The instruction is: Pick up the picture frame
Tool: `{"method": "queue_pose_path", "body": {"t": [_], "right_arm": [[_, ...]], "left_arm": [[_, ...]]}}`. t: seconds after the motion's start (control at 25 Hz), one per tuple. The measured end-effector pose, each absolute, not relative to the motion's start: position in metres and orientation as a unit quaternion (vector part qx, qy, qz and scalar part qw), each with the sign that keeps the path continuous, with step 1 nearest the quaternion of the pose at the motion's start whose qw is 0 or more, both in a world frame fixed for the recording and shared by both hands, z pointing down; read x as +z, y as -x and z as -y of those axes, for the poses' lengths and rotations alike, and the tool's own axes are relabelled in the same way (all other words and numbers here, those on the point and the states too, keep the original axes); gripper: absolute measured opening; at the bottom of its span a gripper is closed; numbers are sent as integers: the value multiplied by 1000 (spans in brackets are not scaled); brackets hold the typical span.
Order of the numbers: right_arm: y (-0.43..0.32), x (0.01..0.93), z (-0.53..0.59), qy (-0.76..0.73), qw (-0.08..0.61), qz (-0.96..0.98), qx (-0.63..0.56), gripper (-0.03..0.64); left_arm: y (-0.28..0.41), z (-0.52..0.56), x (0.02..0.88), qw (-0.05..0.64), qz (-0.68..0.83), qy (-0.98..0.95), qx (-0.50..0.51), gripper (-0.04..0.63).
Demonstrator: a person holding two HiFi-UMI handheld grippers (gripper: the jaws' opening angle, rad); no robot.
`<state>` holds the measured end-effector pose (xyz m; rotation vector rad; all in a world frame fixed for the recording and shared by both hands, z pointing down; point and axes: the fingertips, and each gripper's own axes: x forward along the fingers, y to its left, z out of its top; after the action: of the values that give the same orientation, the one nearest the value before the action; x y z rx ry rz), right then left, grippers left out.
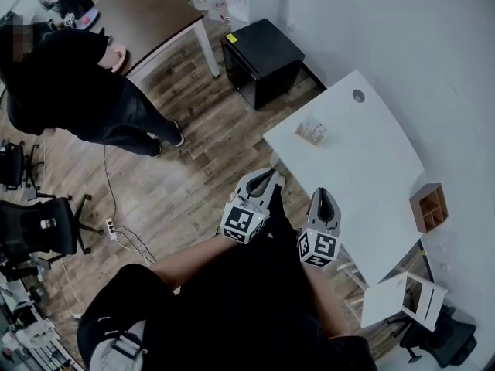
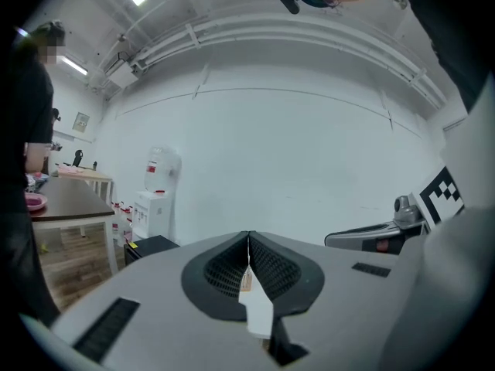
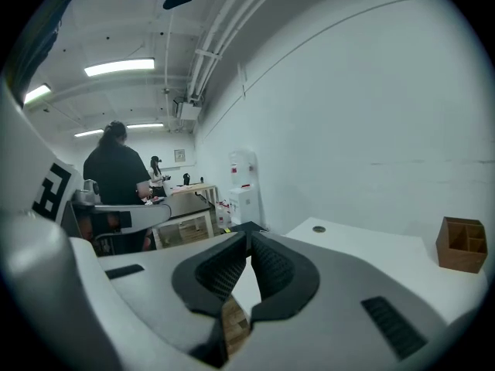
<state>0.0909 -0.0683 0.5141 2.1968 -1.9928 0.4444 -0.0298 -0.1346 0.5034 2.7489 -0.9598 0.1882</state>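
We see wood-plank floor point(image 1: 193, 184), white walls point(image 1: 402, 45), a white surface point(image 1: 363, 176) against the wall, a black cabinet point(image 1: 263, 56) near its end, a brown table point(image 1: 151, 14) beyond, and strip lights point(image 3: 120, 68) overhead.

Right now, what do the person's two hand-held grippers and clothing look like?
Both the left gripper and the right gripper have light grey pointed shells with black ribbed pads. Each carries a white cube with black square markers. The person wears a black top.
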Motion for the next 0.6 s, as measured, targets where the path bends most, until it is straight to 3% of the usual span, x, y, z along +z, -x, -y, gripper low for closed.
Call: {"method": "queue_pose_path", "body": {"t": [0.6], "right_arm": [[-160, 610, 178, -713, 120, 655, 218, 40]], "left_arm": [[-57, 247, 594, 129, 294, -935, 149, 17]]}}
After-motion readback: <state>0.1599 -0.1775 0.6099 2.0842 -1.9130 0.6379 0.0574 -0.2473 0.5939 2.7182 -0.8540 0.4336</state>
